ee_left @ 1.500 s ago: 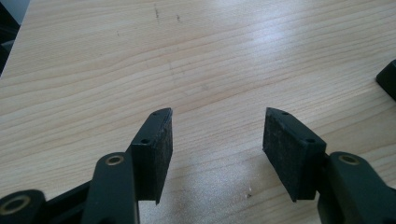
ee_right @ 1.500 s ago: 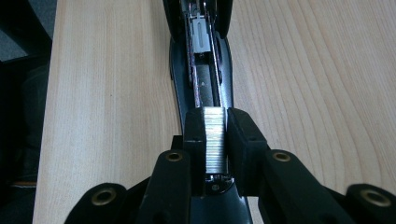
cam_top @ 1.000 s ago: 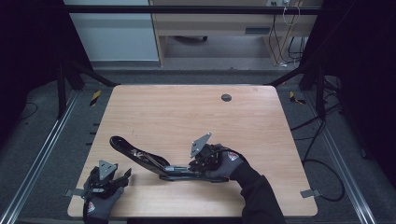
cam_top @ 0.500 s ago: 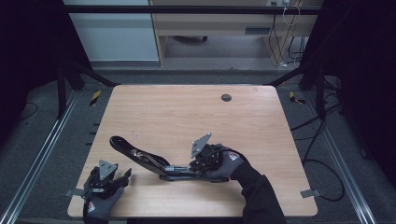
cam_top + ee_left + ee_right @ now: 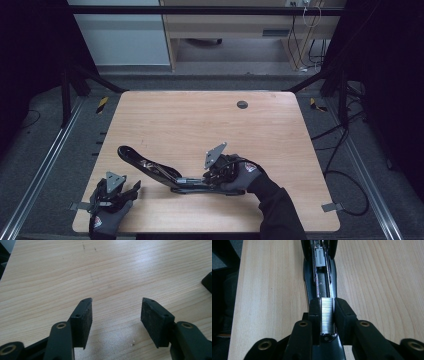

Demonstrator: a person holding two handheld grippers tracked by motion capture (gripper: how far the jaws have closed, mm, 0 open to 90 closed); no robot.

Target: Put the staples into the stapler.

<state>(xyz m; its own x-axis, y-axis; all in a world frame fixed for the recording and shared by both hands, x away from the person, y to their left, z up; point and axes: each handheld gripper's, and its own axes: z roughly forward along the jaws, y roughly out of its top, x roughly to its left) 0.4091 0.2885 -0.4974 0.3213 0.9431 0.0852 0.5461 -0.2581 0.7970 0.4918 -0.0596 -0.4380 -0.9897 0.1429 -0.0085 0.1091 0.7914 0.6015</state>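
the right gripper [image 5: 327,305], jaws just easing apart, has a staple strip [image 5: 327,316] between them over the opened stapler [image 5: 165,172], whose far end is cut off, while the left gripper [image 5: 116,312] gapes empty near the table's [image 5: 200,125] front corner.

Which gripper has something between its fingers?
The right gripper: a staple strip sits between its fingers over the open stapler. The left gripper is open over bare table.

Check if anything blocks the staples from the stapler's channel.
Nothing visible does. The staples sit between the right gripper's jaws, which have just been opening, directly over the stapler's open channel.
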